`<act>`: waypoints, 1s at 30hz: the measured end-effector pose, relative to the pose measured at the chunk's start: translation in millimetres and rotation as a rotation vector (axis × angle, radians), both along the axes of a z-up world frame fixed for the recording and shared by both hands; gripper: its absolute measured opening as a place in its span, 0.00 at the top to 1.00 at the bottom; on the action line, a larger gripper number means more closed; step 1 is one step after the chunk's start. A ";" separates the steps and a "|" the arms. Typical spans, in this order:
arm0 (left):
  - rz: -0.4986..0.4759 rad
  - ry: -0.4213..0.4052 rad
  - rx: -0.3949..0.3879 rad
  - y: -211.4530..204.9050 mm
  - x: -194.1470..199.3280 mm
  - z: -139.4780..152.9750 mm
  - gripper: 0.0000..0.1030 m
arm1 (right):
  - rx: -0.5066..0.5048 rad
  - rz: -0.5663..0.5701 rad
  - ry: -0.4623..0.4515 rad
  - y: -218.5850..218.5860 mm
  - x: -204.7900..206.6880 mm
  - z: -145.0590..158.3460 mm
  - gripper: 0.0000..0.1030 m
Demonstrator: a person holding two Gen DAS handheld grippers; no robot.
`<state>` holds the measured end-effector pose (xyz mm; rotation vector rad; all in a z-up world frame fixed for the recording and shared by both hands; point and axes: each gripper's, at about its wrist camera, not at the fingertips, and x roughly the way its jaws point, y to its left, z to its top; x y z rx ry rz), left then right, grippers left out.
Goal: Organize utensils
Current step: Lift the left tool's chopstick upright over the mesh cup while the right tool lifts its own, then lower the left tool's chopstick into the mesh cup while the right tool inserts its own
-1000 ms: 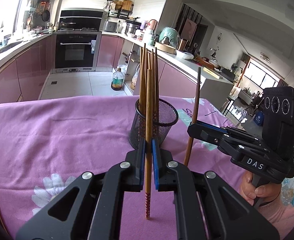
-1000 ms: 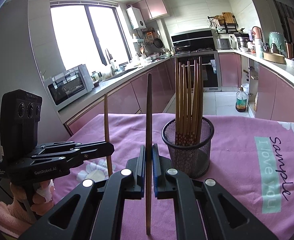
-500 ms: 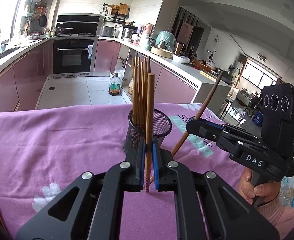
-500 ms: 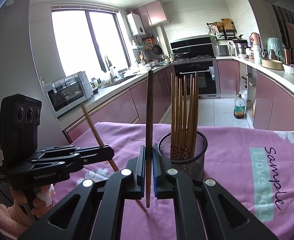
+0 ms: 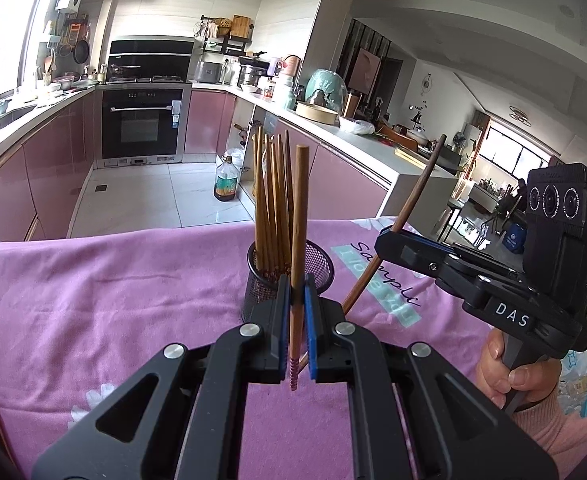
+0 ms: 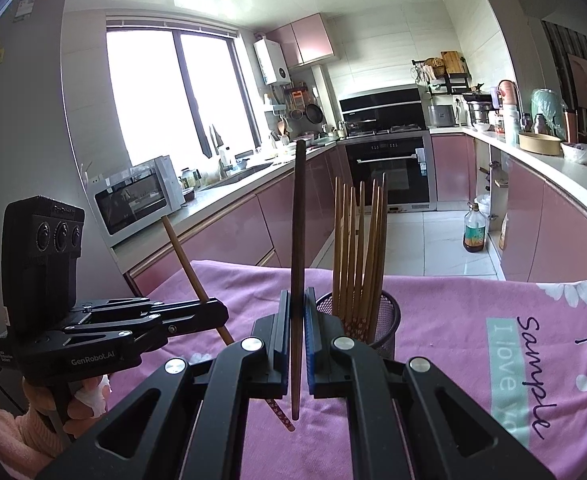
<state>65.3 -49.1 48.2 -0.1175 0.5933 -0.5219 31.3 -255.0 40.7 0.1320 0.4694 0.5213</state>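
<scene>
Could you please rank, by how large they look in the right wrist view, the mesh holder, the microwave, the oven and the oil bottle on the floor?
1. Oven
2. Microwave and mesh holder: alike, unranked, since the holder is nearer and partly hidden
3. Oil bottle

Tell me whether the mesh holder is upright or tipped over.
Upright. The mesh holder stands on the pink cloth, rim up, with chopsticks standing in it.

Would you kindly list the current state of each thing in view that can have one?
Left gripper: jaws shut on a light brown wooden chopstick, held upright.
Right gripper: jaws shut on a dark brown wooden chopstick, held upright.
Black wire-mesh cup: upright on the pink cloth, holding a bundle of brown chopsticks.
Black built-in oven: door closed.
</scene>
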 end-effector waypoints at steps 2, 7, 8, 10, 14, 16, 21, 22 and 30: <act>-0.002 -0.004 -0.001 -0.2 0.6 1.7 0.93 | -0.002 -0.002 -0.007 -0.7 -0.2 2.3 0.95; -0.006 -0.017 0.001 -2.3 0.5 7.2 0.93 | -0.001 -0.009 -0.019 -3.7 1.0 8.1 0.95; -0.006 -0.019 0.001 -2.5 0.5 8.5 0.93 | -0.001 -0.011 -0.022 -3.7 0.3 8.8 0.95; -0.006 -0.024 -0.001 -2.4 0.9 10.7 0.93 | -0.001 -0.013 -0.028 -4.9 0.3 11.4 0.95; -0.005 -0.039 0.001 -4.2 2.4 15.2 0.93 | -0.002 -0.014 -0.041 -7.0 1.1 16.0 0.95; -0.007 -0.049 0.002 -4.3 1.1 17.3 0.93 | -0.002 -0.015 -0.047 -7.9 2.0 18.3 0.95; -0.008 -0.075 0.005 -7.2 2.9 26.4 0.93 | 0.006 -0.020 -0.057 -10.4 3.4 22.8 0.95; -0.008 -0.078 0.004 -7.3 2.8 28.1 0.93 | 0.007 -0.020 -0.062 -11.1 3.8 24.8 0.95; -0.003 -0.118 -0.003 -4.1 0.9 41.6 0.93 | 0.008 -0.021 -0.090 -12.4 6.4 36.6 0.95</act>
